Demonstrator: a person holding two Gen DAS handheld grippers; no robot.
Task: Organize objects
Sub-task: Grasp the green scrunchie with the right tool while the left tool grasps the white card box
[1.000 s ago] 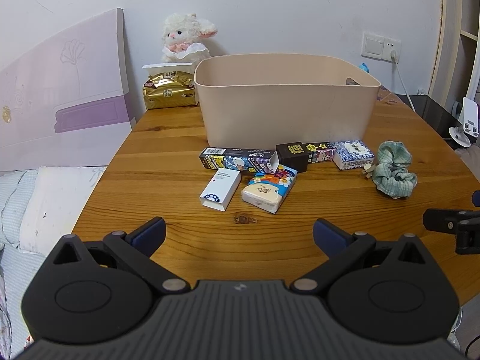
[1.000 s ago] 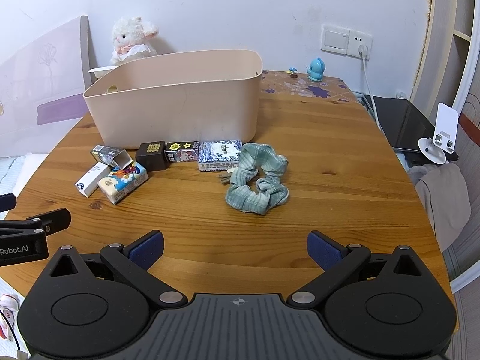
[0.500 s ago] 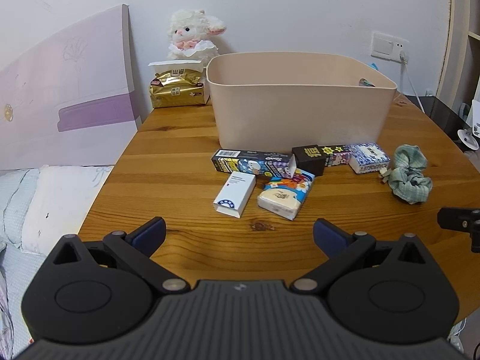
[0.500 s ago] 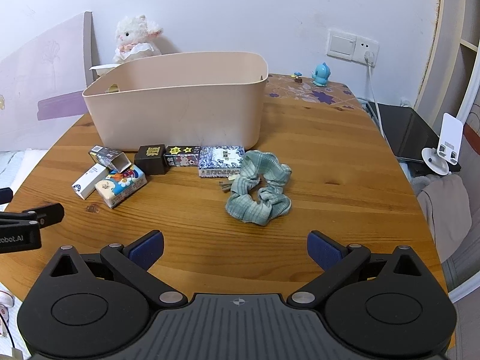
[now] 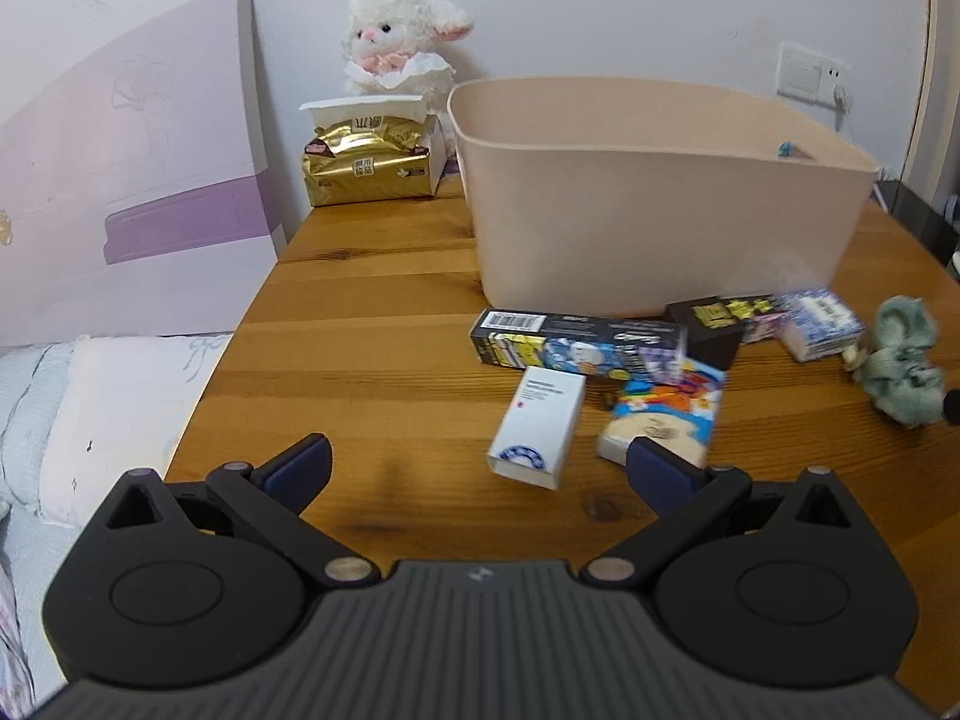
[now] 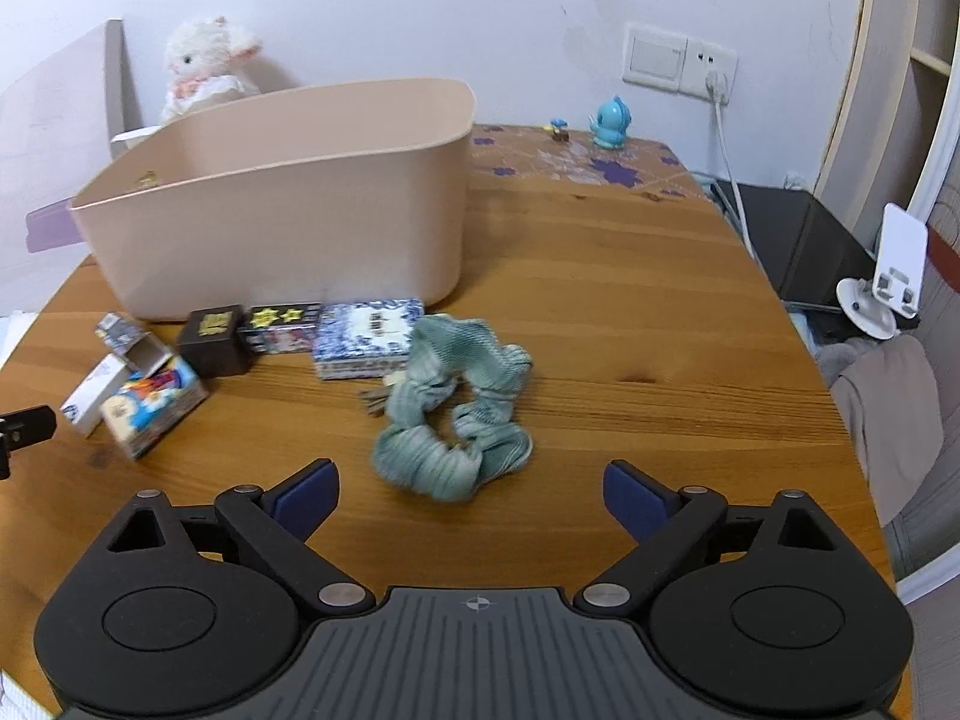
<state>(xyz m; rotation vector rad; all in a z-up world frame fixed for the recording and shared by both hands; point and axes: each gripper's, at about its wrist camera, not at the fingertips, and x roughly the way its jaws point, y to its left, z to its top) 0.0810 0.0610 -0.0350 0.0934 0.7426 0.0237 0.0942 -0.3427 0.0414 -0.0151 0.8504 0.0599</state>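
A beige bin (image 5: 654, 204) (image 6: 282, 228) stands on the wooden table (image 5: 372, 348). In front of it lie a white box (image 5: 537, 427), a colourful tissue pack (image 5: 663, 417), a long dark carton (image 5: 570, 343), a black box (image 5: 708, 324), a blue-white pack (image 6: 367, 337) and a green scrunchie (image 6: 456, 414). My left gripper (image 5: 480, 468) is open and empty, just short of the white box. My right gripper (image 6: 471, 495) is open and empty, just short of the scrunchie.
A plush lamb (image 5: 399, 42) and a gold packet (image 5: 369, 165) sit behind the bin. A purple-white board (image 5: 126, 204) leans at the left beside a bed (image 5: 72, 420). A blue figurine (image 6: 611, 123), wall socket (image 6: 678, 60) and phone stand (image 6: 882, 282) are at the right.
Both grippers have moved forward toward the objects, which look larger and closer. The left view has swung left. Both stay open and empty.
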